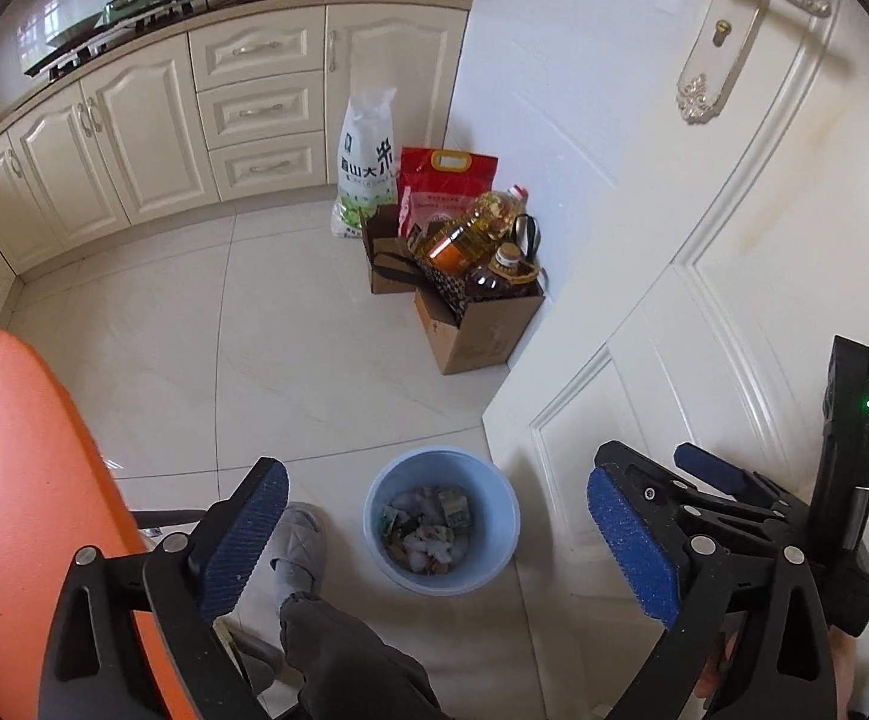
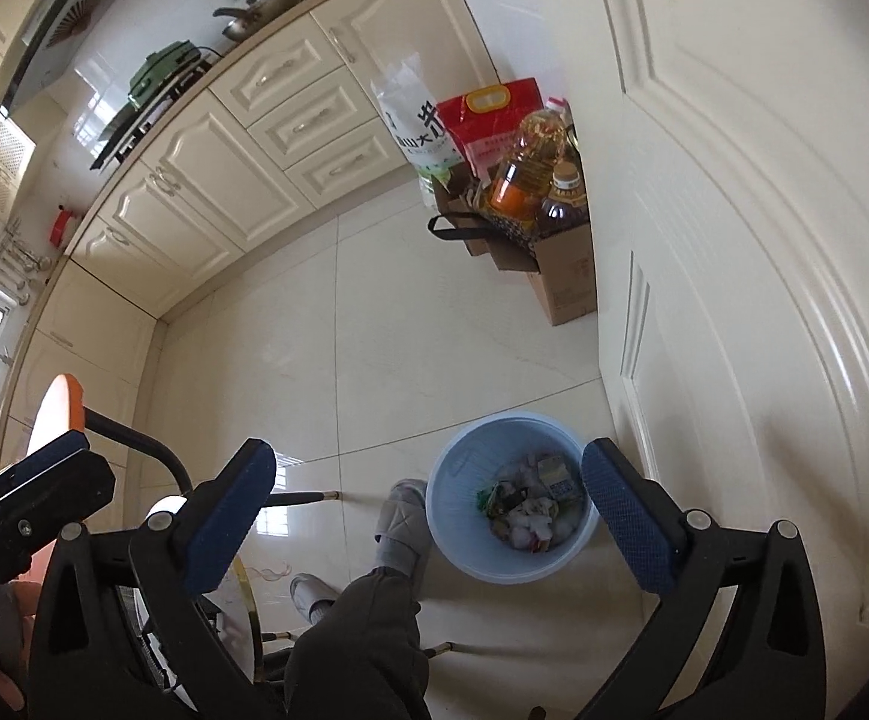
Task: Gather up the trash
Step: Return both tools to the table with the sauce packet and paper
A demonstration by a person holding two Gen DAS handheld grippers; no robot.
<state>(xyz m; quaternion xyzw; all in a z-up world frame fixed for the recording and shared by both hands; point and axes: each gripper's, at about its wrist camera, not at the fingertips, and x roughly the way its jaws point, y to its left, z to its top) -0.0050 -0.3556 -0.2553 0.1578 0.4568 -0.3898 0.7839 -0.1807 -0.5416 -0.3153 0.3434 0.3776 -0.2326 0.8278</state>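
A: Both tools hung over the kitchen floor (image 2: 446, 360), and the blue bin (image 1: 497, 516) sat below and ahead of them, tight beside the white door (image 1: 734, 300).

B: Grip status?

A: The left gripper (image 1: 434, 546) was spread wide, nothing between its blue pads (image 1: 242, 540). The right gripper (image 2: 428, 534) was released too, equally bare. In its own view the bin stood between the fingers, hard against the right-side pad, so I'd judge the right hand the nearer one.

B: And the trash (image 2: 530, 504)?

A: Already down in the bin: crumpled paper and wrappers in a loose heap. No loose scrap showed on the tiles.

B: Any long axis to line up on?

A: None; the bin was round, mouth facing up. The slippered foot (image 2: 401, 525) stood just left of it, touching or nearly so.

B: The room?

A: Glossy pale tile, cream cabinets (image 1: 134, 120) beyond, cardboard boxes (image 1: 476, 324) of oil bottles (image 1: 470, 228) well apart, and an orange table (image 1: 20, 480) at the left.
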